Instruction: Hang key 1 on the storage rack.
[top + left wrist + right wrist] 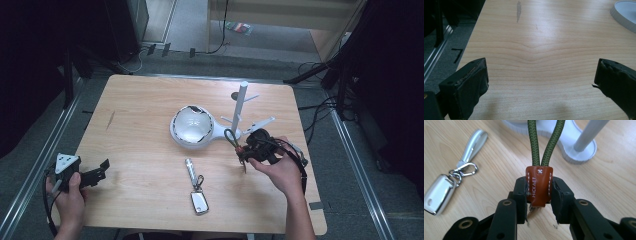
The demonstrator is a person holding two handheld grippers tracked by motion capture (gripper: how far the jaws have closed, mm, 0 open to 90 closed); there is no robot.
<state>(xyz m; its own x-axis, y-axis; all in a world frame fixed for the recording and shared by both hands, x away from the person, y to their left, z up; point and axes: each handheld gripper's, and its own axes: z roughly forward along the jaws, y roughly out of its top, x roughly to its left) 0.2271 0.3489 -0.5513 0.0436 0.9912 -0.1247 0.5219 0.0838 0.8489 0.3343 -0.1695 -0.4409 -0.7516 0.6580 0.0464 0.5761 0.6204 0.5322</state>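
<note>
My right gripper is shut on the brown leather tab of a keychain with a green cord loop; in the high view the right gripper holds the green loop up beside the white peg stand. A silver key fob with a clip and strap lies on the table in front, also at the key fob left of my jaws. My left gripper rests open at the table's near left corner, its fingertips wide apart over bare wood.
A white round dish joins the peg stand's base mid-table; its rim shows far right in the left gripper view. The wooden table has bare room on its left half. Cables and metal rails lie on the floor around it.
</note>
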